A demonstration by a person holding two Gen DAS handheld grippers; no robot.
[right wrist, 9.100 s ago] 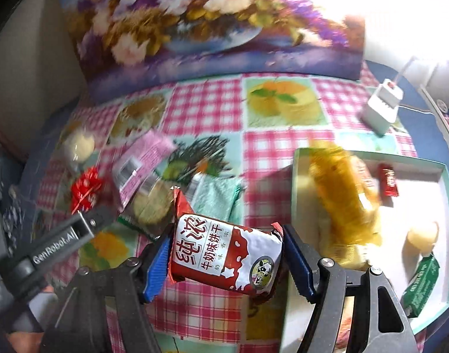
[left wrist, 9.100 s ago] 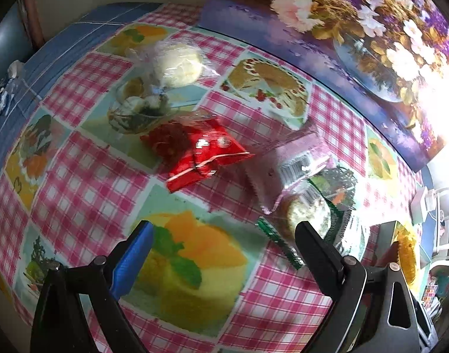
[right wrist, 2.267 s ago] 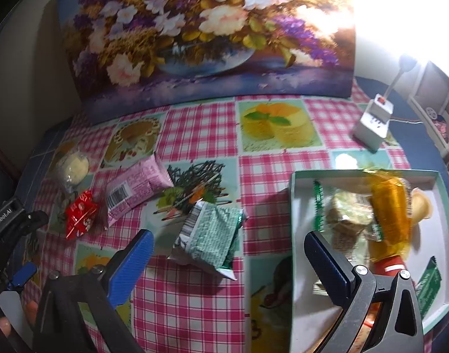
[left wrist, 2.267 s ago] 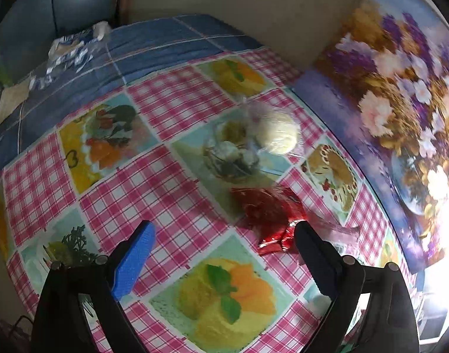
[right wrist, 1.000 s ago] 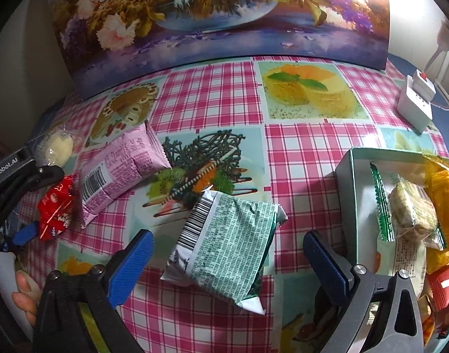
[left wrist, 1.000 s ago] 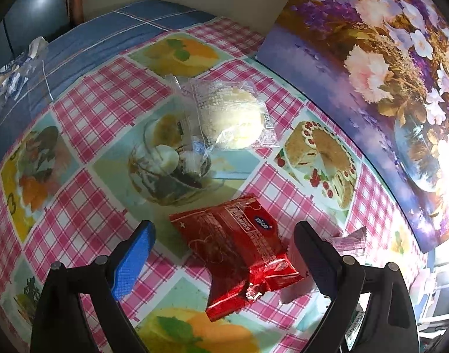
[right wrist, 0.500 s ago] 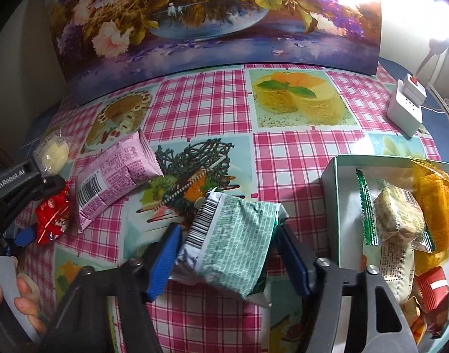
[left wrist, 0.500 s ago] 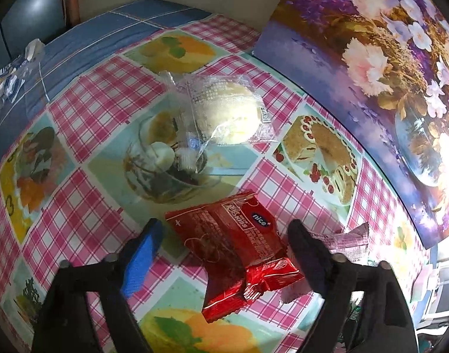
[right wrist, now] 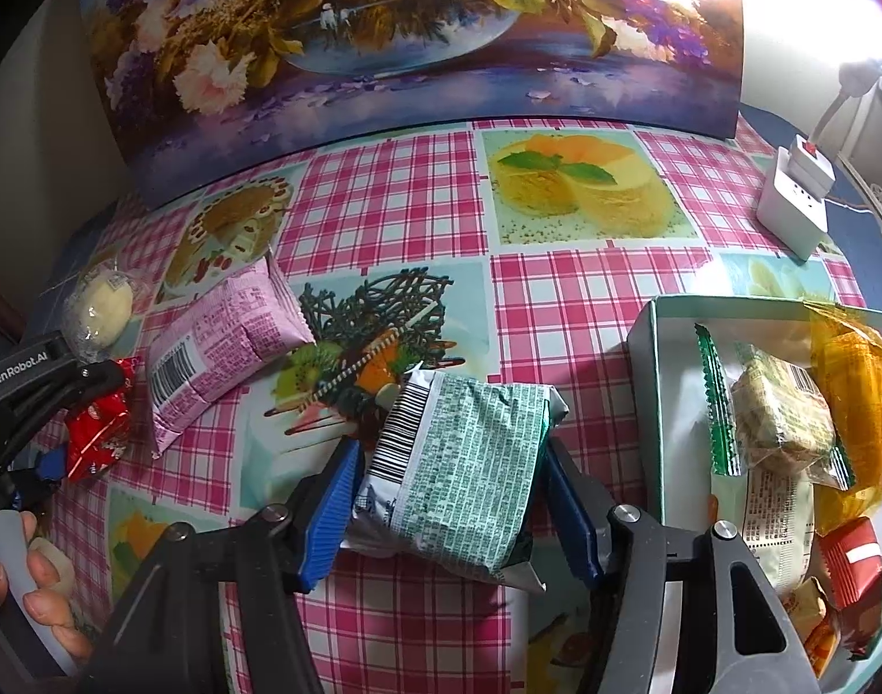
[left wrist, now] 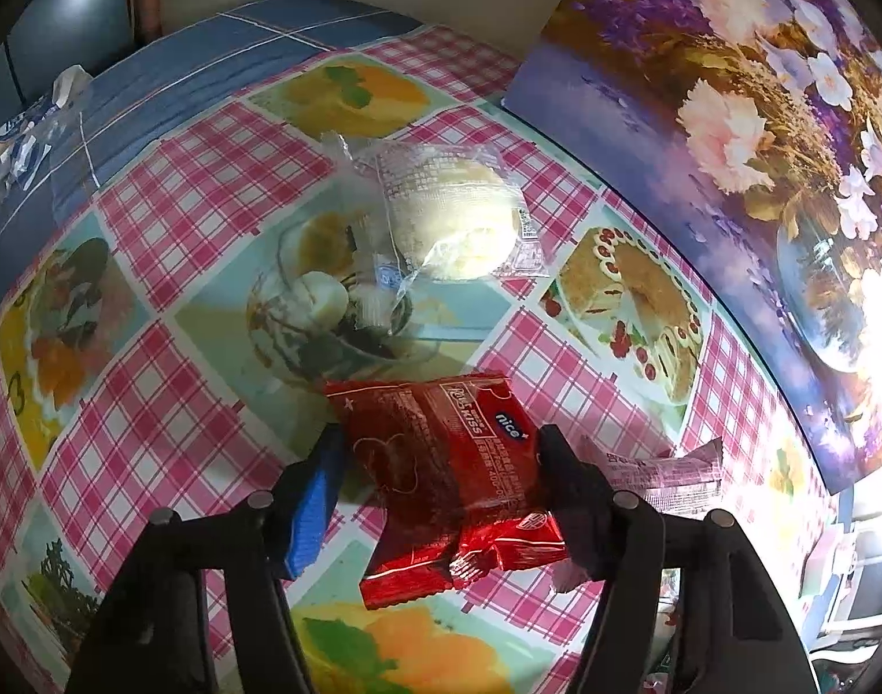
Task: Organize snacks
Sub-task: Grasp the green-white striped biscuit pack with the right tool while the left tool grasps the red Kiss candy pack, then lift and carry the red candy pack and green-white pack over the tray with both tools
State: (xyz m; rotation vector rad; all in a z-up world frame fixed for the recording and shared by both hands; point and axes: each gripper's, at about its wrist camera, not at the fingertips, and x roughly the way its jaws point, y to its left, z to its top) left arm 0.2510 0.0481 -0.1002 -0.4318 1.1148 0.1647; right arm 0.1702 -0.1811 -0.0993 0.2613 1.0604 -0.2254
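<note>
My right gripper (right wrist: 449, 497) clamps the green packet (right wrist: 458, 462); tray (right wrist: 643, 341) lies just to its right. My left gripper (left wrist: 441, 491) clamps the red packet (left wrist: 446, 480), farther off.

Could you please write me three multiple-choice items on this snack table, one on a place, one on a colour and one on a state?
1. Where does the pink packet lie?
A. in the tray
B. on the checked tablecloth
C. on the painting

2. What colour is the packet between the left gripper's fingers?
A. red
B. yellow
C. white

3. What is the right gripper doing?
A. hanging open over the tray
B. closed on the green packet
C. gripping the white power adapter

Answers: 1 B, it rests on the tablecloth, left of the tray. 2 A, the red packet sits there. 3 B, its fingers press both sides of the green packet.
</note>
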